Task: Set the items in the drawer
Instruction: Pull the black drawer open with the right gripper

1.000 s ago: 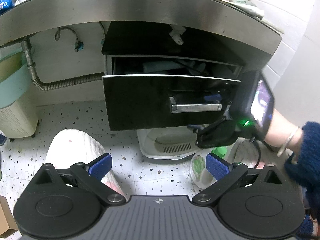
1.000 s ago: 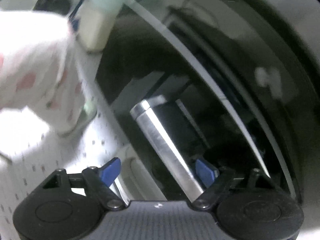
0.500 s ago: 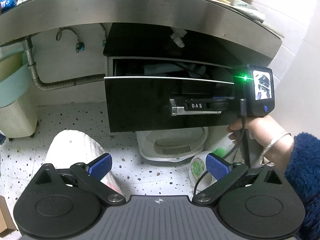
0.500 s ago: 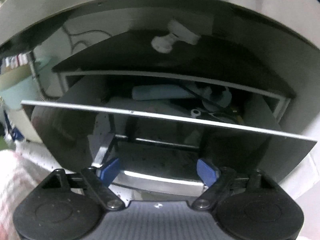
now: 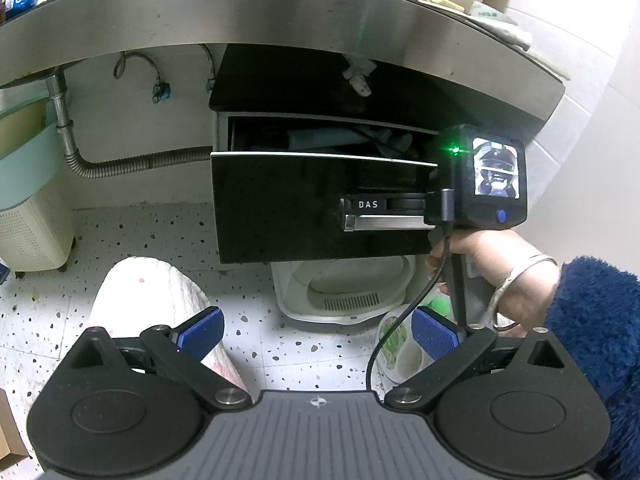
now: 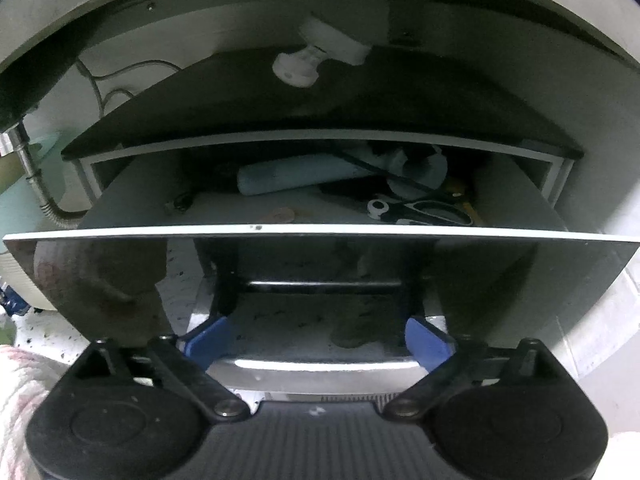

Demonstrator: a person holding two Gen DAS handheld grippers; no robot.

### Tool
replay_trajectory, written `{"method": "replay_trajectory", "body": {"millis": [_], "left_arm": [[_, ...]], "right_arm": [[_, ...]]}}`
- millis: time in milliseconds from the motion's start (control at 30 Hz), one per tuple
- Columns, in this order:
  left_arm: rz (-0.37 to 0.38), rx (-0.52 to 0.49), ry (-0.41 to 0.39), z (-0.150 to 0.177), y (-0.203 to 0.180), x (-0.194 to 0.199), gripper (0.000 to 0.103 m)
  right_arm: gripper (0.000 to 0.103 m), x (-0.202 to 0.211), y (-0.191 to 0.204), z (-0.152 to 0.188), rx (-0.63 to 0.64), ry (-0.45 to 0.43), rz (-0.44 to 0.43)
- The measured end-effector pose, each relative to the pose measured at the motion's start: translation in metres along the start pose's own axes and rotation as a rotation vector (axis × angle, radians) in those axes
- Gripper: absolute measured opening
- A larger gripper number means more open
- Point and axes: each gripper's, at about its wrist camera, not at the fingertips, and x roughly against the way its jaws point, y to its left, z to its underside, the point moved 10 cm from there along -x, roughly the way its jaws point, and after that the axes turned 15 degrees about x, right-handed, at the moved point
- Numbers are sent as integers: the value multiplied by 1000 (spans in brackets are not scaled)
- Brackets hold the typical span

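The drawer stands partly pulled out of a black cabinet under the curved steel bench. In the left wrist view its glossy black front fills the centre, and its metal handle lies toward 3 o'clock on that front.

The right hand-held gripper is right at this handle. In its own view the blue fingertips sit at 7 and 5 o'clock of the frame, one on each side of the bright bar, which crosses between them at the bottom. The jaws are opening: the pads stand clear of the bar and press on nothing. From the left wrist view, the body of this tool with its small lit screen sits at 3 o'clock, held by a hand with a bangle and a fuzzy dark blue sleeve.

Inside the drawer, seen over the front edge from the right wrist view, lie a pale blue tube at about 12 o'clock, black-handled scissors toward 2 o'clock, and other small things too dim to name.

The left hand-held gripper hangs back from the cabinet, at 6 o'clock of its own view, its blue pads spread wide with nothing between them. Beyond it the speckled floor shows, with a white bin under the drawer and a white-clad knee at 8 o'clock.
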Motion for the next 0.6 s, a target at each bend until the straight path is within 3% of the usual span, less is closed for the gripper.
{"method": "replay_trajectory", "body": {"millis": [133, 600], "left_arm": [[1, 3, 0, 0, 0, 0, 101], [4, 7, 1, 0, 0, -1, 101]], "right_arm": [[102, -1, 1, 1, -3, -26, 17], [102, 1, 1, 4, 0, -62, 27]]}}
